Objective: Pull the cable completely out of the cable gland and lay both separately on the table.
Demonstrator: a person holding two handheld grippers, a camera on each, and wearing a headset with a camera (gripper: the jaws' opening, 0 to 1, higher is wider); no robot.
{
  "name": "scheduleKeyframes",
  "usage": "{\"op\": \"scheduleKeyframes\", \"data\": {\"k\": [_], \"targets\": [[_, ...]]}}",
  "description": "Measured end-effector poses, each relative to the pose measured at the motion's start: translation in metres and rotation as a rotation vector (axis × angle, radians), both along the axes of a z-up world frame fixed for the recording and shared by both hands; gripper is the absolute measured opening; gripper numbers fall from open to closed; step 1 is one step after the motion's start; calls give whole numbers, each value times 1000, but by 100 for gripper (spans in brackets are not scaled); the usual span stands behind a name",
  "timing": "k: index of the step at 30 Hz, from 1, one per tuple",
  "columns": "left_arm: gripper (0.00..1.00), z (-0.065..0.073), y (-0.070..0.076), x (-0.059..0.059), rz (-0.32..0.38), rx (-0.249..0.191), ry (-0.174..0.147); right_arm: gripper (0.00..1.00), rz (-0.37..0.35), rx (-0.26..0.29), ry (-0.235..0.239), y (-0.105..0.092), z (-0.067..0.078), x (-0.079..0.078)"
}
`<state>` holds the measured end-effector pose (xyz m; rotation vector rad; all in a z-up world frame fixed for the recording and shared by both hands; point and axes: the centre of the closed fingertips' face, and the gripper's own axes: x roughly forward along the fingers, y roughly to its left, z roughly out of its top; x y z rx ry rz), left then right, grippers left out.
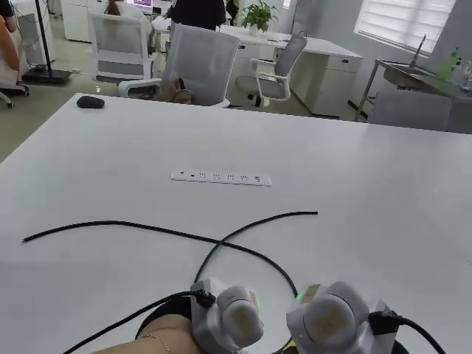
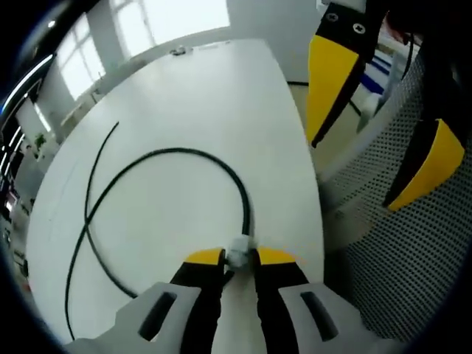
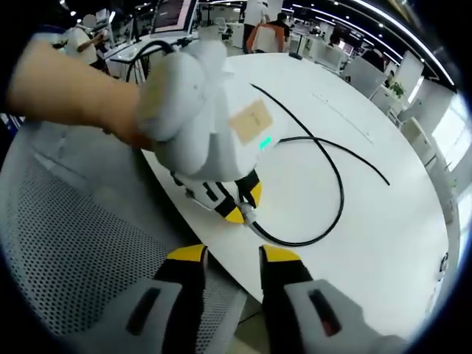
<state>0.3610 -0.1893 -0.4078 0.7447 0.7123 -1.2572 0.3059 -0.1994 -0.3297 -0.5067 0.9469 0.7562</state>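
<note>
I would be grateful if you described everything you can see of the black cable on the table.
The black cable is thin, round and rubbery-looking, lying slack on the white table. It crosses itself once, and both free ends rest on the tabletop. One strand curves in a wide loop into the small pale cable gland, which the left gripper holds between its fingers at the table's near edge. The other strand passes under that gripper, out of sight.

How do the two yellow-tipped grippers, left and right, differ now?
The left gripper is shut on the small pale cable gland at the end of the black cable; the right gripper is open and empty. The left is over the white table; the right hangs by its edge, above a grey mesh seat. Both have black jaws with yellow tips.
</note>
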Motion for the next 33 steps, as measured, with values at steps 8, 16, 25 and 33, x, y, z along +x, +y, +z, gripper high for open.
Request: {"op": "scheduleKeyframes", "data": {"k": [8, 16, 25, 33], "targets": [[17, -1, 23, -3, -19, 37, -8, 28, 9, -5, -1, 0, 0, 0], [18, -2, 78, 9, 12, 114, -11, 27, 16, -11, 1, 0, -1, -2], [21, -5, 148, 3, 120, 166, 49, 27, 20, -17, -1, 1, 0, -2], [22, -8, 164, -10, 106, 203, 48, 27, 23, -20, 2, 1, 0, -2]]}}
